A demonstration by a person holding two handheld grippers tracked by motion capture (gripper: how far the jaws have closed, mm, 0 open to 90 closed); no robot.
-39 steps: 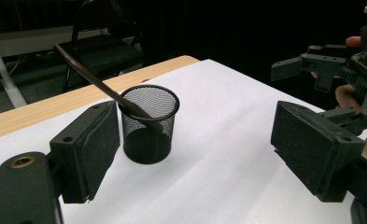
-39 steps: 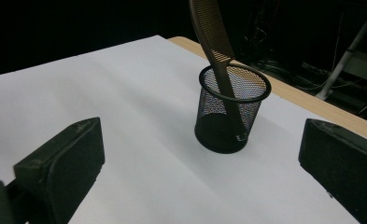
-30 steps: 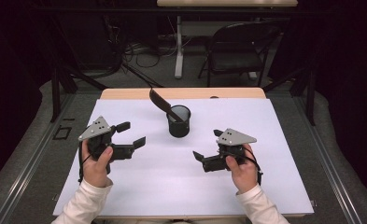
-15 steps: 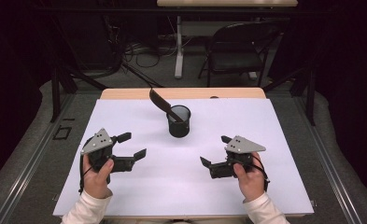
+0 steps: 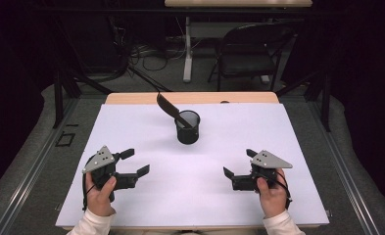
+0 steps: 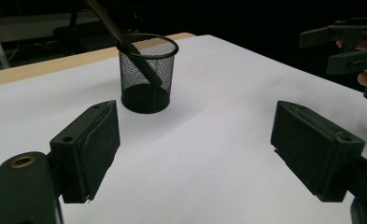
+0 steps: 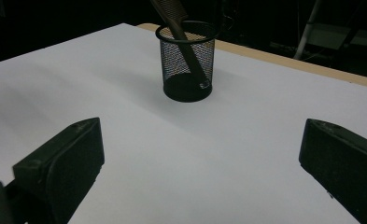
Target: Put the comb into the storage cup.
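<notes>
A black mesh cup stands upright on the white table cover, a little behind its middle. A black comb leans out of the cup toward the far left. My left gripper is at the near left, open and holding nothing, its jaws pointing toward the cup. My right gripper mirrors it at the near right, also open with nothing in it. The left gripper view shows the cup ahead between the spread fingers. In the right gripper view, cup and comb are ahead of the wide-apart fingers.
A wooden table edge runs behind the white cover. Beyond it are a black chair, a table leg and floor cables. The other hand's gripper appears at the upper right of the left gripper view.
Both hands have drawn back toward the near edge and come lower. The right one also shifted slightly to the right. Jaws, cup and comb are unchanged.
</notes>
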